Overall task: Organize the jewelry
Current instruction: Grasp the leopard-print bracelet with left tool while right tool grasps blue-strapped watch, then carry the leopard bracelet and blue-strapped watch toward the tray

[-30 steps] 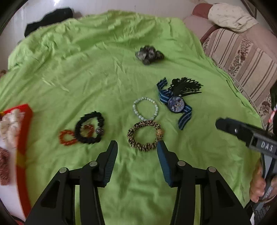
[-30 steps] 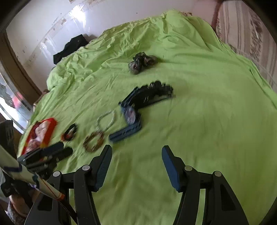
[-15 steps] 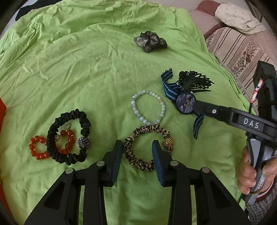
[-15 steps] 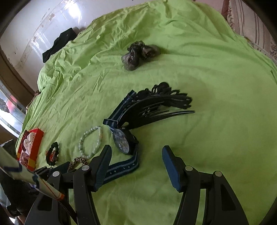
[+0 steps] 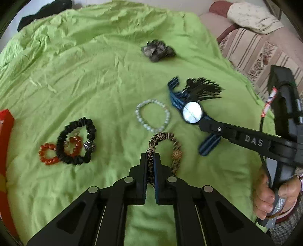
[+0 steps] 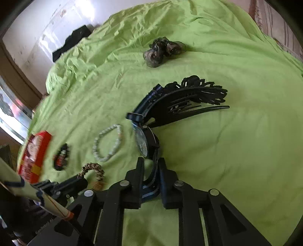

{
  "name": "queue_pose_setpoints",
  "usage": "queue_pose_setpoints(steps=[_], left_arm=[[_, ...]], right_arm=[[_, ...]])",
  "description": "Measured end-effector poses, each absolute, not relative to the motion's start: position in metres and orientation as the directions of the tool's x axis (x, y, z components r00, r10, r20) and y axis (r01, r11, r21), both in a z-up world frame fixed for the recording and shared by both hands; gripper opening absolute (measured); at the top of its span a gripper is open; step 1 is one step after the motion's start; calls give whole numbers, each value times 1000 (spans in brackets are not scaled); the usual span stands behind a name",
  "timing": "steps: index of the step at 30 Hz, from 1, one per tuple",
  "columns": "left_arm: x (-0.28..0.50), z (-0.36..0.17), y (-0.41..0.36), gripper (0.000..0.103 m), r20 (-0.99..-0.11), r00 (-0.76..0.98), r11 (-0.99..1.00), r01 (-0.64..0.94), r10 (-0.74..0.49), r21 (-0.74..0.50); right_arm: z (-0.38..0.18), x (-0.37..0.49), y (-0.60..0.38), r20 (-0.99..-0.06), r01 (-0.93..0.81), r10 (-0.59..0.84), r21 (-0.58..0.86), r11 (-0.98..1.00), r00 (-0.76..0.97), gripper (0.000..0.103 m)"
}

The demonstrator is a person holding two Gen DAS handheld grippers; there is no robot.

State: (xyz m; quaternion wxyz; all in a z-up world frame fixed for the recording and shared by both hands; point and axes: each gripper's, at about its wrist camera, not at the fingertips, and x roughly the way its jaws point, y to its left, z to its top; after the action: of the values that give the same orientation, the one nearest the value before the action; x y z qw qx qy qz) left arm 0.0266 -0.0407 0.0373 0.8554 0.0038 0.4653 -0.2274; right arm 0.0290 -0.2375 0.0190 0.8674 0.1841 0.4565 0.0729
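My left gripper (image 5: 150, 158) is shut on the near side of a leopard-print scrunchie (image 5: 175, 143) that lies on the green sheet (image 5: 94, 85). My right gripper (image 6: 151, 166) comes in from the right; its jaws are closing, and the blue striped strap (image 6: 154, 170) of a watch (image 6: 142, 142) is pinched between them. The watch face is tipped up on edge. A black hair comb (image 6: 189, 98) lies over the strap's far end. A pale bead bracelet (image 5: 152, 117) sits between the two grips. A black scrunchie (image 5: 75, 143) and a red bead bracelet (image 5: 47, 153) lie to the left.
A grey scrunchie (image 5: 157, 50) lies farther up the sheet. A red box (image 5: 5, 123) sits at the left edge, and a dark garment (image 5: 43, 13) at the far corner. A striped sofa (image 5: 255, 53) borders the right side. A hand (image 5: 265, 195) holds the right gripper's handle.
Both grippers have closed: the left onto the leopard-print scrunchie, the right around the watch strap. The right gripper moved in over the watch, and the watch face tipped up.
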Motion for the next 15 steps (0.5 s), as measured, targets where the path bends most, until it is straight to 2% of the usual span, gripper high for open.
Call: queue_pose_setpoints(steps=[15], left_arm=[[-57,126,26,5,-688,587,901,345,-427,-265]], right_arm=[[110,-47,-209,-652,-52,349,429,902,674,11]])
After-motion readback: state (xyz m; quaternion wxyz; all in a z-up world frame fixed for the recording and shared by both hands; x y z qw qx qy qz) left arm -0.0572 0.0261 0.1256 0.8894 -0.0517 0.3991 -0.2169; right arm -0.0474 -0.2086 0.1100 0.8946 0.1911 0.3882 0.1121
